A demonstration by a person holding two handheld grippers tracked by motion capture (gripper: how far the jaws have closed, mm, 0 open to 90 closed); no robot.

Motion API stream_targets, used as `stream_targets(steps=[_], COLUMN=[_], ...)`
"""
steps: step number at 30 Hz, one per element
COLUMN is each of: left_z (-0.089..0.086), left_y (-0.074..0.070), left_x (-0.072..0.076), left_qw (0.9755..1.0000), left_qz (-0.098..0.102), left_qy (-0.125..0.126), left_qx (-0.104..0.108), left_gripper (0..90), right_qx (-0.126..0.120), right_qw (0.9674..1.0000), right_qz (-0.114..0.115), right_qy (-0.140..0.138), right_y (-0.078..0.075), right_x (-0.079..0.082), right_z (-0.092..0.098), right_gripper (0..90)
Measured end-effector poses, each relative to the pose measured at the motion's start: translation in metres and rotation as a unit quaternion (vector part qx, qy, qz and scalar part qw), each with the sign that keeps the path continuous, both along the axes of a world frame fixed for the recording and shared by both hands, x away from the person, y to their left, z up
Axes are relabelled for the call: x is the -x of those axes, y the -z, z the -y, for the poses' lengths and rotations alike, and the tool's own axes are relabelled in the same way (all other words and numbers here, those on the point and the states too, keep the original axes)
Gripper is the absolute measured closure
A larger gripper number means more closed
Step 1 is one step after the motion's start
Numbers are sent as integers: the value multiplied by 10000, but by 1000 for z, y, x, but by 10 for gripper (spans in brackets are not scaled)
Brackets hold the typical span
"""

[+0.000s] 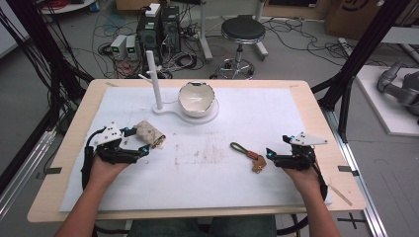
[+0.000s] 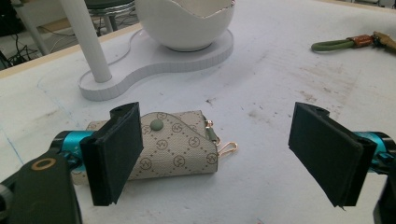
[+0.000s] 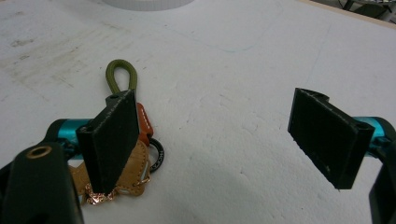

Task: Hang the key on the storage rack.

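Note:
A small beige monogram pouch (image 1: pixel 149 133) (image 2: pixel 180 147) with a green snap and a gold clasp lies on the white mat at the left. My left gripper (image 1: pixel 143 148) (image 2: pixel 224 158) is open just in front of it, and its left jaw covers the pouch's near end. A keychain (image 1: pixel 249 155) (image 3: pixel 133 140) with an olive cord loop, an orange band, a black ring and a tan leather tag lies at the right. My right gripper (image 1: pixel 270 154) (image 3: pixel 219 144) is open beside it, its left jaw over the leather tag.
A white stand (image 1: pixel 185 114) (image 2: pixel 154 60) at the back middle carries a tall post (image 1: pixel 154 79) and a white egg-shaped bowl (image 1: pixel 196 98). The white mat (image 1: pixel 207 168) has a stained patch in the middle. The table's wooden edges (image 1: pixel 326 123) frame it.

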State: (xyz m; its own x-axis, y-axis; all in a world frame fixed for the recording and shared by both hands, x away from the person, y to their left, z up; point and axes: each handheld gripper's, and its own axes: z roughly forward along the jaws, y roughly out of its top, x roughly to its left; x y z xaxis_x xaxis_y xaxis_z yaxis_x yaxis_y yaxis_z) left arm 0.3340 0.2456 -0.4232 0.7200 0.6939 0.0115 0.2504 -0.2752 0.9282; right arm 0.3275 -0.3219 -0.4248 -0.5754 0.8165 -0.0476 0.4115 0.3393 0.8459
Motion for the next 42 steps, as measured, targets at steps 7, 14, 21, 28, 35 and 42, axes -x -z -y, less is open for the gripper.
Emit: stream_targets(steps=[7, 14, 21, 28, 35, 42], left_z=[2, 3, 1, 5, 6, 7], left_y=[1, 1, 2, 3, 4, 4], left_x=[-1, -2, -1, -2, -1, 0], left_qw=[10000, 9999, 9999, 9998, 9994, 9994], left_qz=[-46, -30, -32, -34, -32, -4], left_qy=[7, 19, 14, 16, 50, 60], left_qx=[-73, -110, -127, -183, -329, -346], left_gripper=[177, 177, 176, 176, 177, 177], right_qx=[39, -10, 18, 254, 452, 701], right_qw=[10000, 10000, 9999, 9983, 9938, 9875], right_qz=[-5, 34, -22, -172, -507, -929], right_qy=[-63, -22, -159, -498, -883, -1062], right_y=[0, -1, -1, 6, 15, 21], right_x=[1, 3, -1, -14, -24, -25], right_z=[0, 1, -9, -28, -50, -52], right_gripper=[169, 169, 169, 169, 175, 288])
